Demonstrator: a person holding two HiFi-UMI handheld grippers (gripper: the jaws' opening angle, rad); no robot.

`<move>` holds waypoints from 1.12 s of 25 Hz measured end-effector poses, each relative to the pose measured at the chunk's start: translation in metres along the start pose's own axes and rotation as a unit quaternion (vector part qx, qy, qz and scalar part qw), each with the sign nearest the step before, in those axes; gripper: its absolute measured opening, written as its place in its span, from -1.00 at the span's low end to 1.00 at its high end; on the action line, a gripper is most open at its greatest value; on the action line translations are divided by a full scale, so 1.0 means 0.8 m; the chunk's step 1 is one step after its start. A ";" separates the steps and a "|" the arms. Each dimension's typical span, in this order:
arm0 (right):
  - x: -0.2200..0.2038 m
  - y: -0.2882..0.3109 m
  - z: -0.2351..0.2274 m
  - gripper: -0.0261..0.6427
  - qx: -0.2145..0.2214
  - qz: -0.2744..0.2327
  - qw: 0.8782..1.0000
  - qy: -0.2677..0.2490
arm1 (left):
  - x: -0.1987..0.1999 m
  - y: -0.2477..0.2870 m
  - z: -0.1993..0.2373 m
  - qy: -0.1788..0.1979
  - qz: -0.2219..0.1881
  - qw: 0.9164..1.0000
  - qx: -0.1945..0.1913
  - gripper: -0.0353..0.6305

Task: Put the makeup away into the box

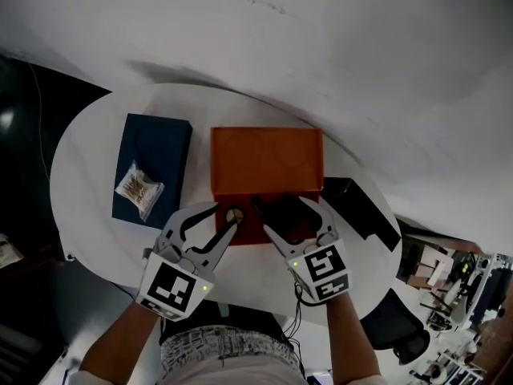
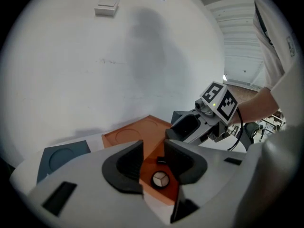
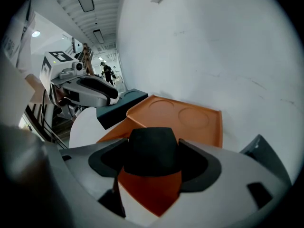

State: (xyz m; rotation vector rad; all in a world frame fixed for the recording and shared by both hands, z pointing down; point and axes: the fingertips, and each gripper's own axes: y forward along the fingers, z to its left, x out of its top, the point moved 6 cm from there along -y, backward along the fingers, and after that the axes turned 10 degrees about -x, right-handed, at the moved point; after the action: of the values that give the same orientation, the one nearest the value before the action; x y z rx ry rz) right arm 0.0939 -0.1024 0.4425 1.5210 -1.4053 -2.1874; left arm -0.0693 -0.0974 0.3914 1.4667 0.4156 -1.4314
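An orange box [image 1: 266, 163] lies open in the middle of a white round table [image 1: 88, 159]; its lid [image 3: 190, 120] is folded back flat. My left gripper [image 1: 227, 213] hovers over the box's near edge, shut on a small round makeup piece [image 1: 234, 214]. In the left gripper view that piece [image 2: 160, 178] shows a pale disc in a dark ring, tight against the right-hand pad, with the box [image 2: 130, 134] behind it. Beside it, my right gripper [image 1: 288, 211] is shut on a black makeup case [image 1: 284, 213]. The case [image 3: 154, 151] fills the gap between those jaws.
A dark blue box [image 1: 156, 143] lies left of the orange one, with a clear packet of cotton swabs [image 1: 138, 188] on its near end. A black flat box [image 1: 361, 207] sits at the table's right edge. A white wall stands behind; office chairs [image 1: 409, 339] are at lower right.
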 end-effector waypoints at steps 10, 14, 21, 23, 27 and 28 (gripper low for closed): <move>-0.040 0.013 -0.021 0.12 -0.014 0.051 0.998 0.025 | -0.009 0.021 -0.006 -0.003 0.013 1.000 -0.009 -0.43; -0.044 0.022 -0.023 0.12 -0.016 0.070 0.997 0.024 | -0.012 0.026 -0.001 -0.008 0.015 1.000 -0.012 -0.43; -0.044 0.039 -0.023 0.12 -0.033 0.126 0.991 0.015 | -0.003 0.032 0.021 -0.009 0.009 1.000 -0.020 -0.44; -0.043 0.046 -0.023 0.12 -0.044 0.140 0.989 0.008 | -0.002 0.033 0.028 -0.009 0.009 1.000 -0.024 -0.44; -0.044 0.057 -0.022 0.12 -0.067 0.167 0.984 -0.012 | -0.001 0.035 0.041 -0.011 0.008 0.999 -0.033 -0.45; -0.044 0.059 -0.022 0.12 -0.072 0.173 0.982 -0.016 | -0.001 0.035 0.044 -0.011 0.007 0.999 -0.035 -0.45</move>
State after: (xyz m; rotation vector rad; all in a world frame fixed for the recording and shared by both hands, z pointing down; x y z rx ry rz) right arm 0.1073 -0.1193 0.5001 1.1030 -1.3649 -2.0545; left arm -0.0662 -0.1382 0.4109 1.3934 0.4355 -1.4070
